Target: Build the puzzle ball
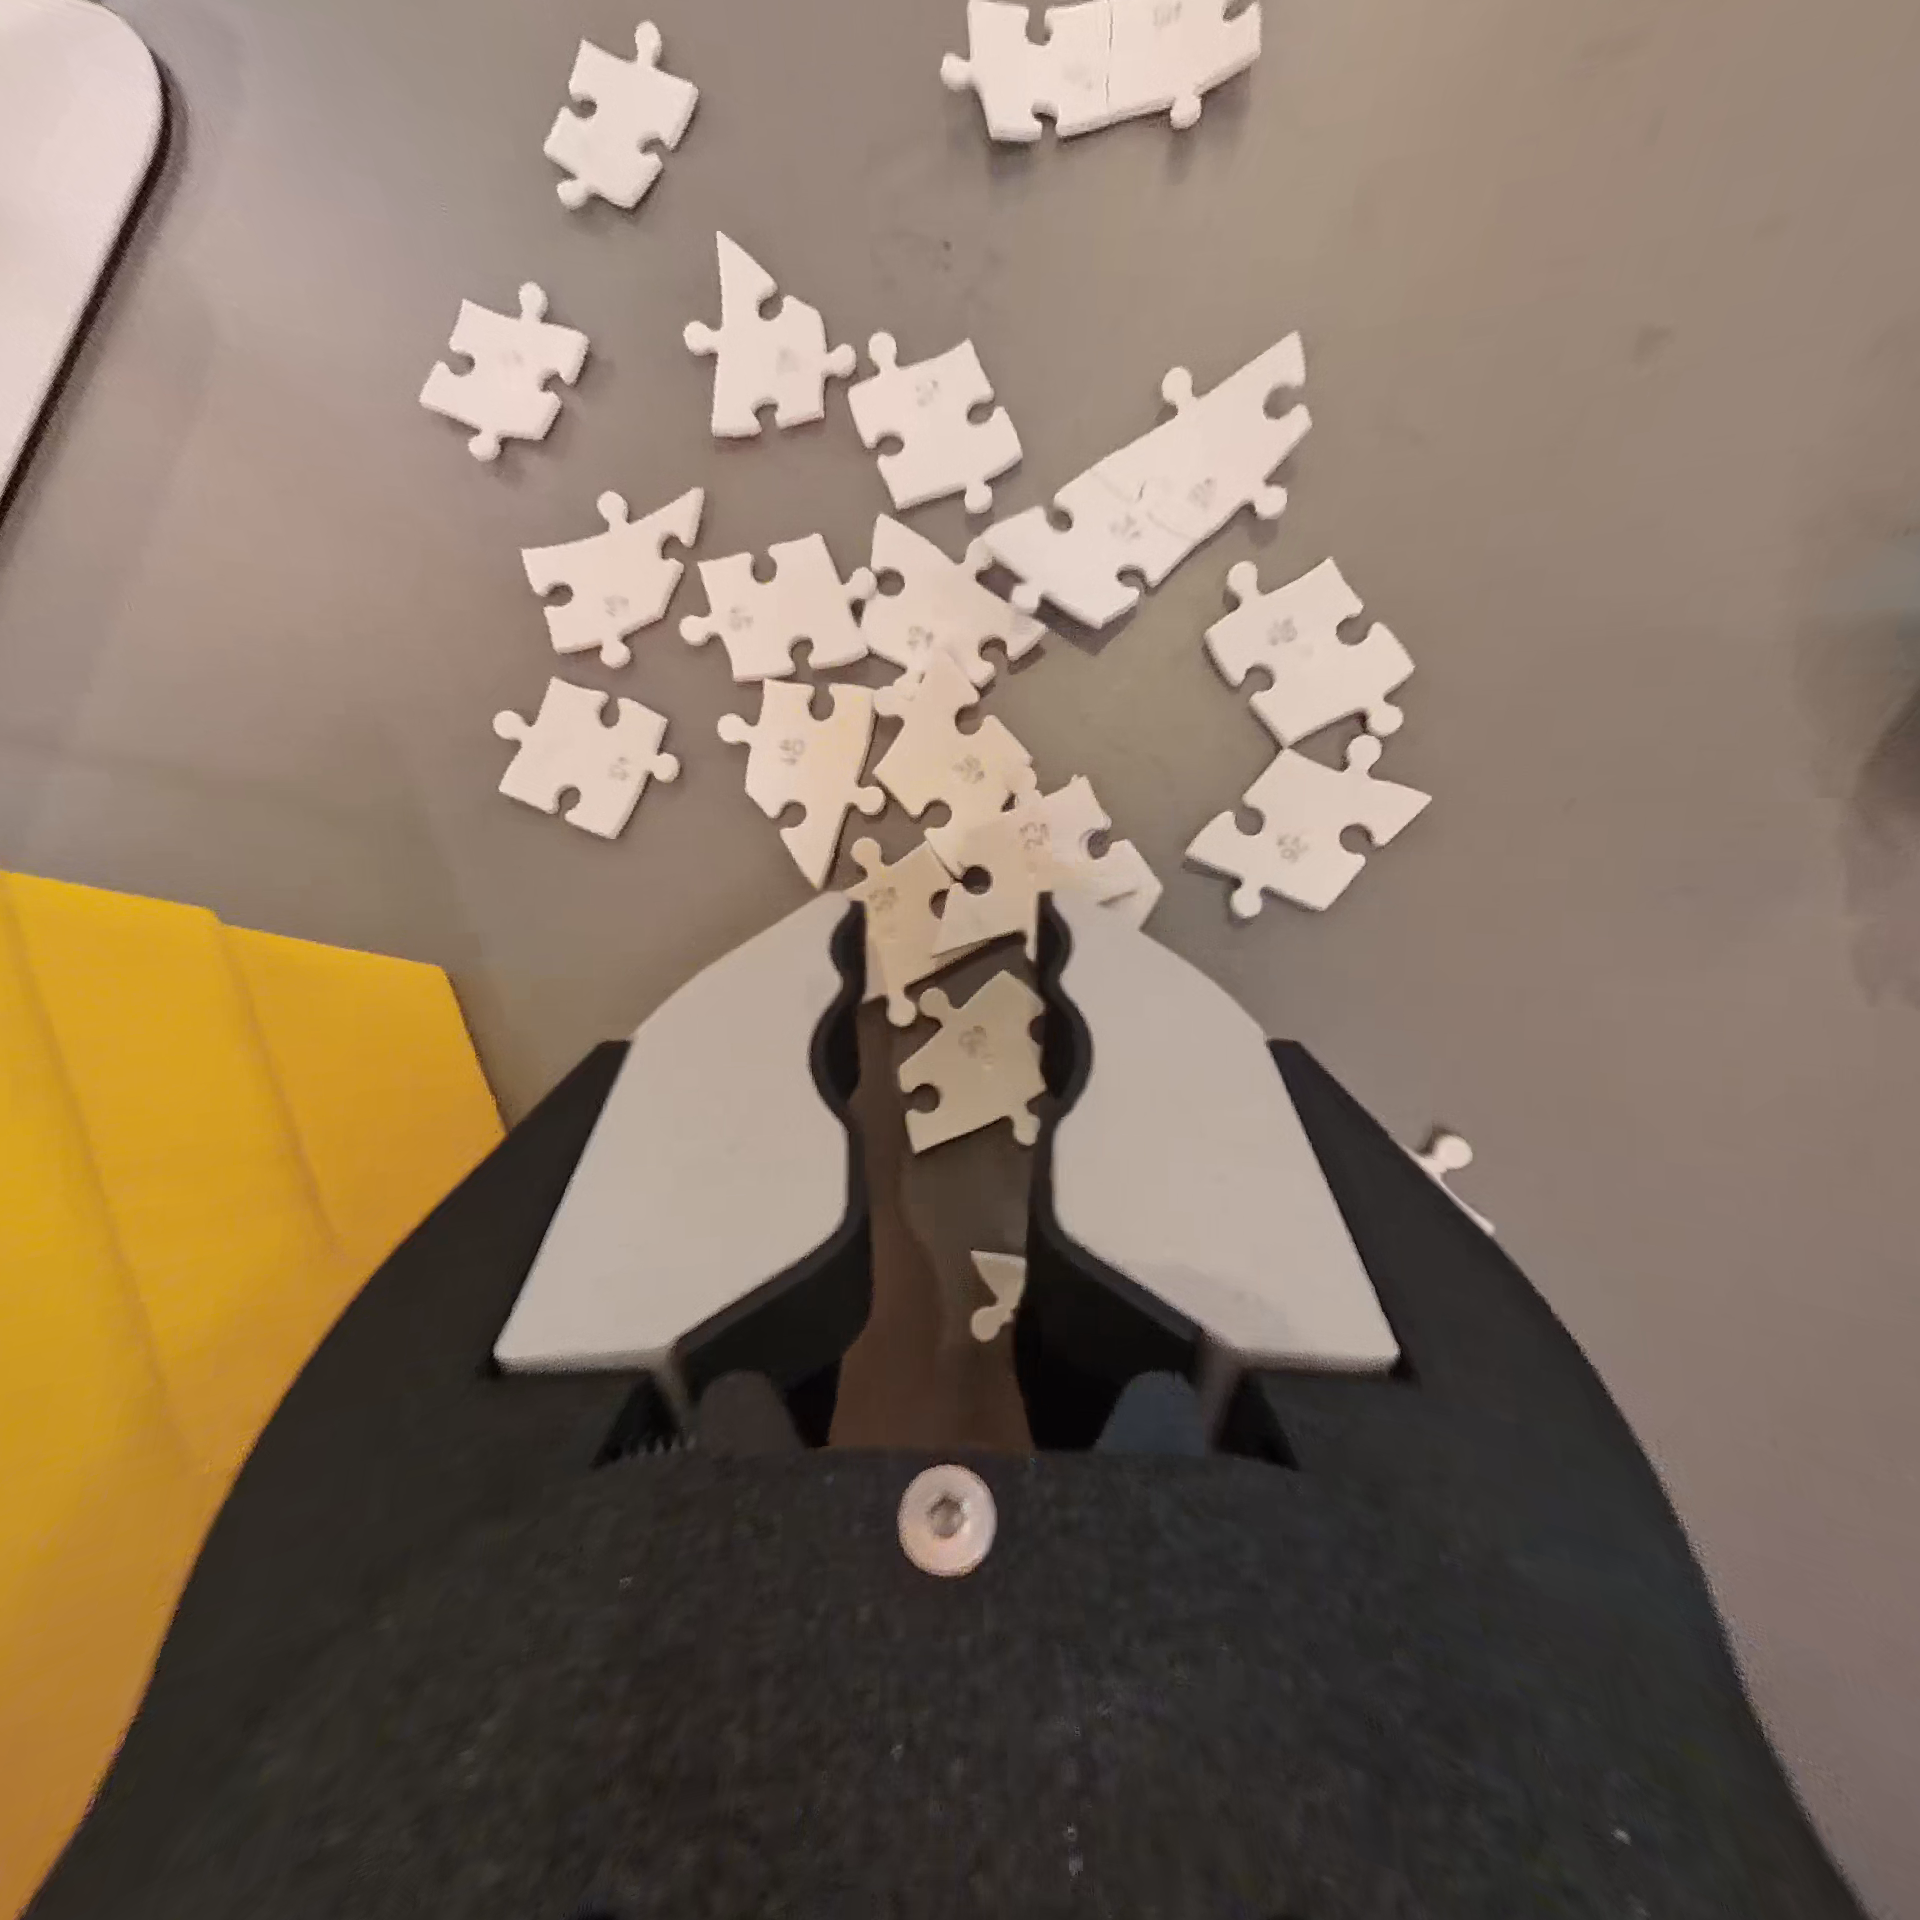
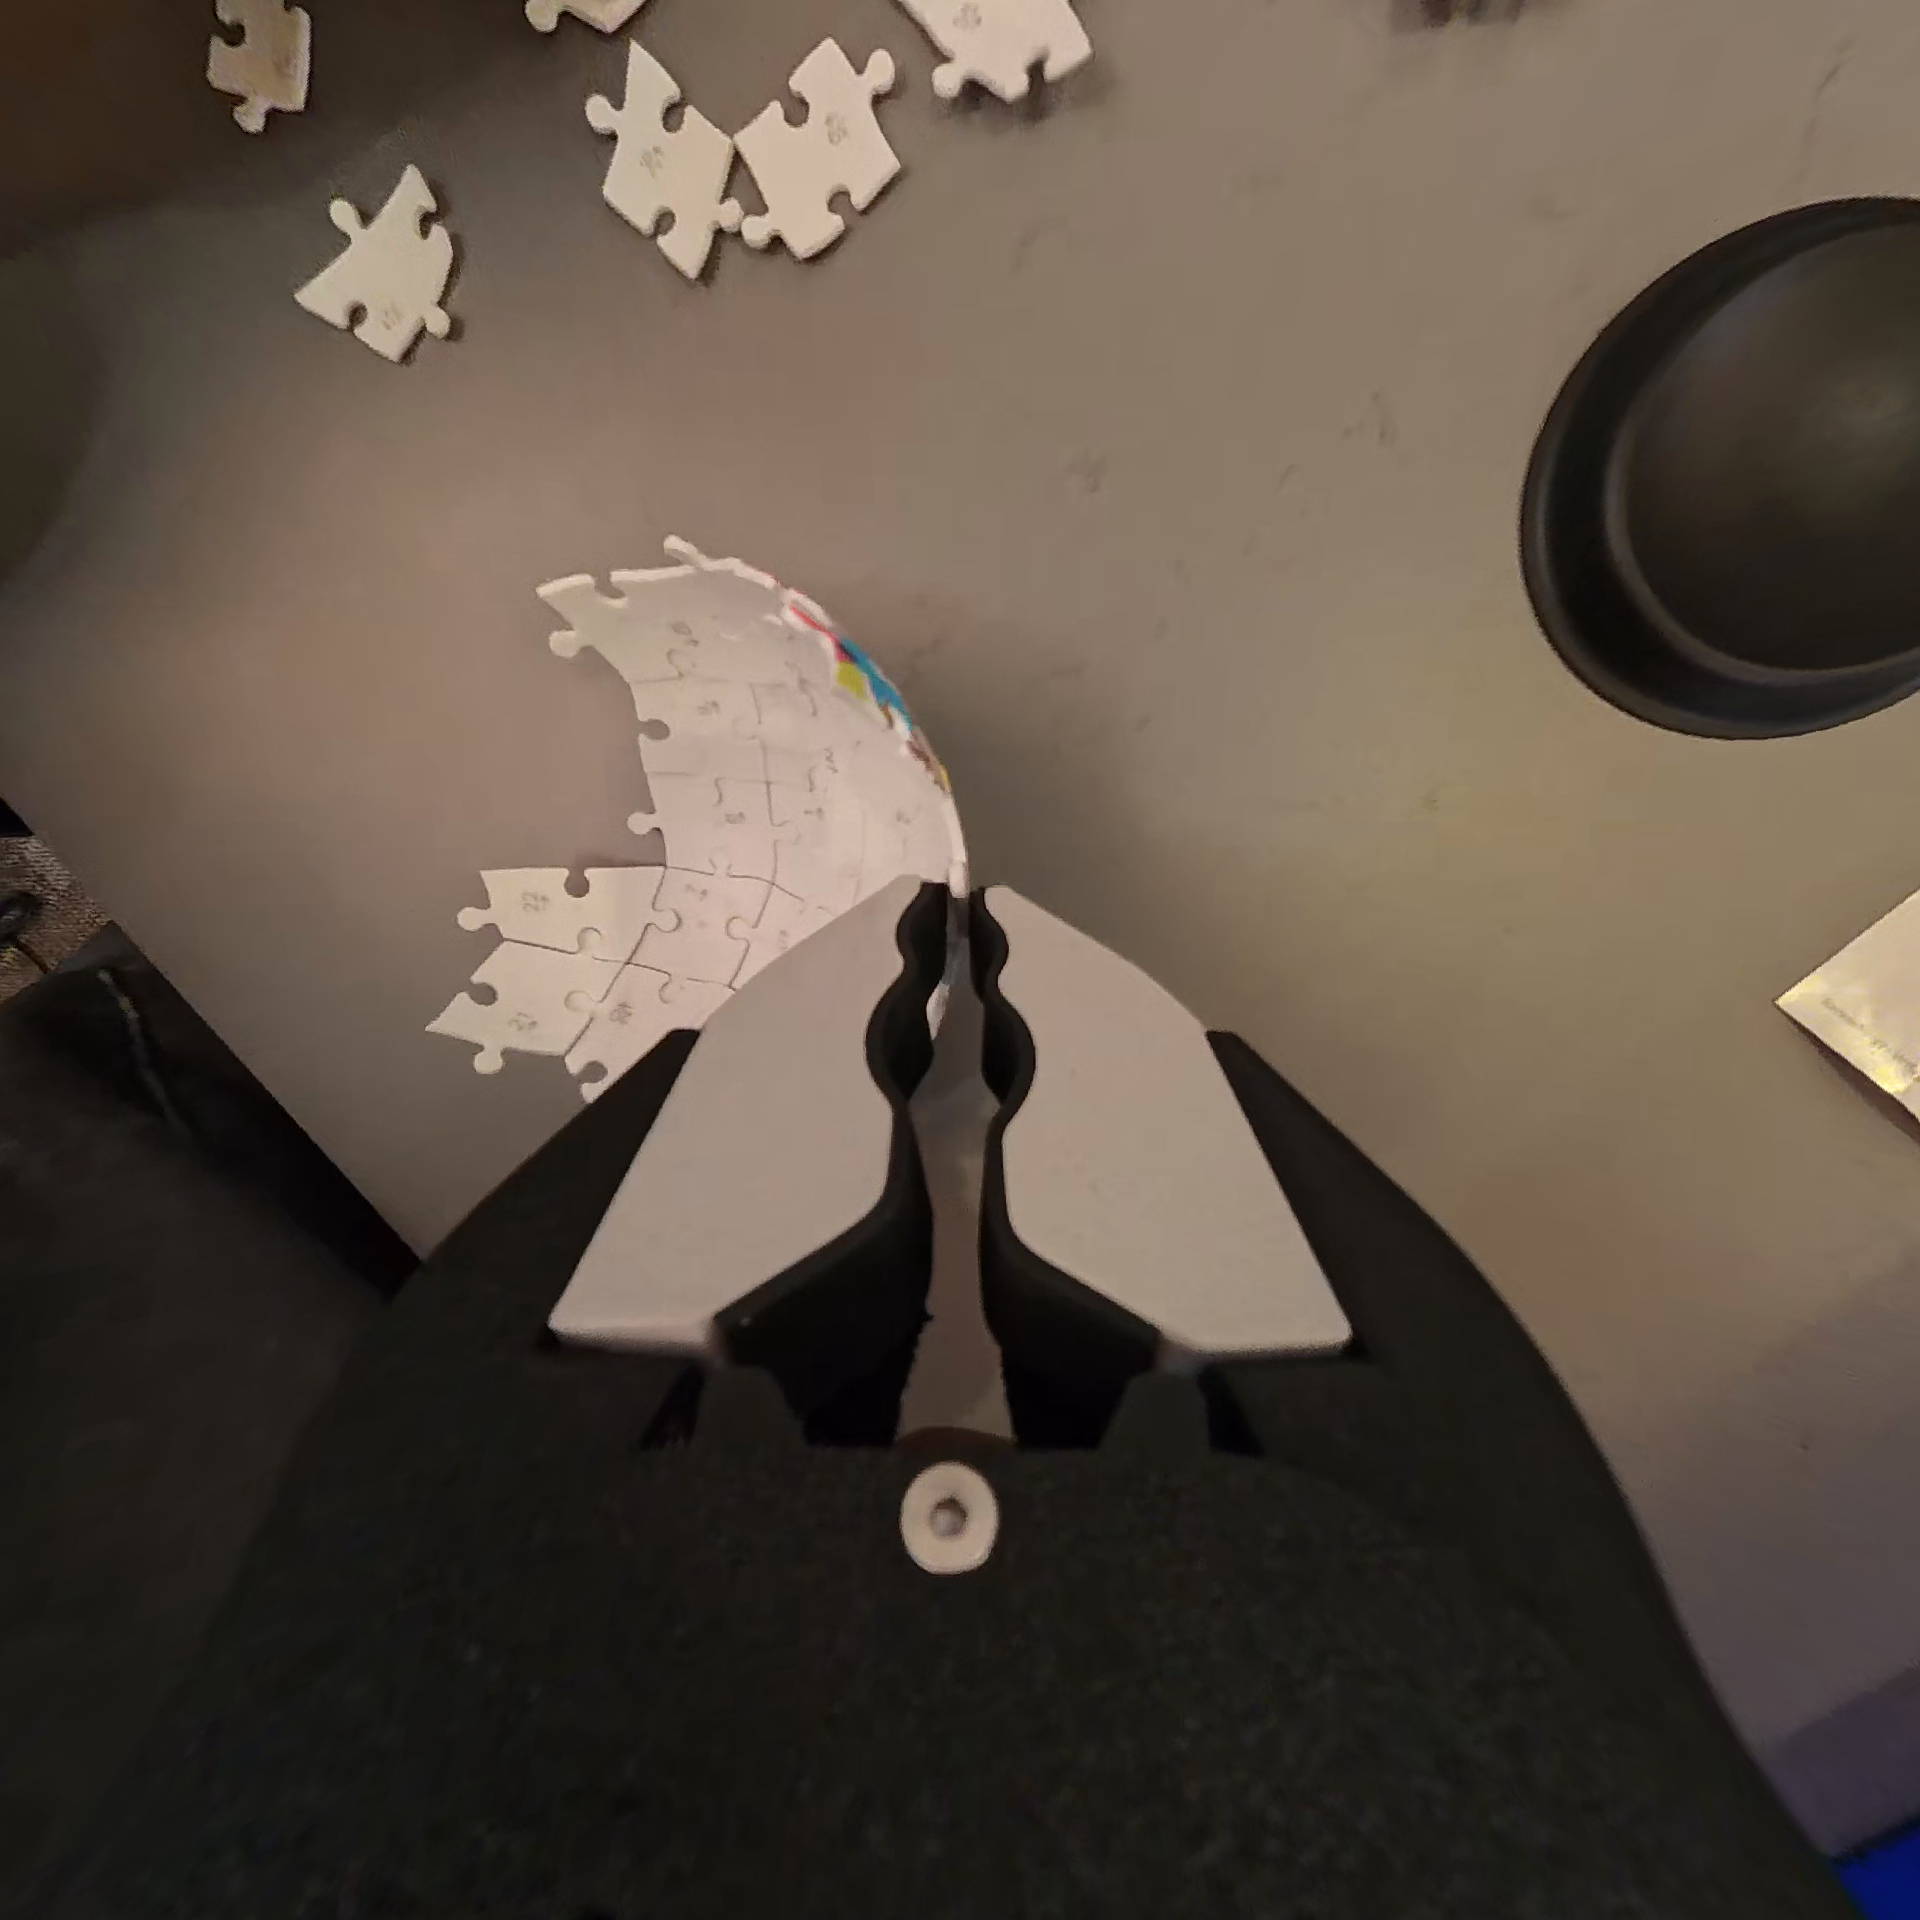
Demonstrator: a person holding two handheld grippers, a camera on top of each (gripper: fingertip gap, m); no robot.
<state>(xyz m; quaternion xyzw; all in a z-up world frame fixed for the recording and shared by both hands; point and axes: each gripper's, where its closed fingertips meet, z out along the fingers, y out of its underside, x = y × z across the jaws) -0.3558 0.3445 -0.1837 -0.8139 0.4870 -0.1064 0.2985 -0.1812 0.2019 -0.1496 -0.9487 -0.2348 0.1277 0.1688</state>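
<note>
Your right hand-held gripper (image 2: 961, 894) is clamped on the rim of the half-built puzzle ball shell (image 2: 748, 810), which curves away to its upper left. Your left hand-held gripper (image 1: 948, 914) stands apart, above the loose white pieces (image 1: 935, 644) on the grey desk (image 1: 1558, 364); they spread straight ahead of it, the nearest piece (image 1: 971, 1060) lying between its fingers.

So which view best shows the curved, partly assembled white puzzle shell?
The right wrist view: the curved, partly assembled white puzzle shell sits ahead of the right gripper, whose fingers are closed on its edge. The left wrist view shows only loose white puzzle pieces, no shell.
</note>
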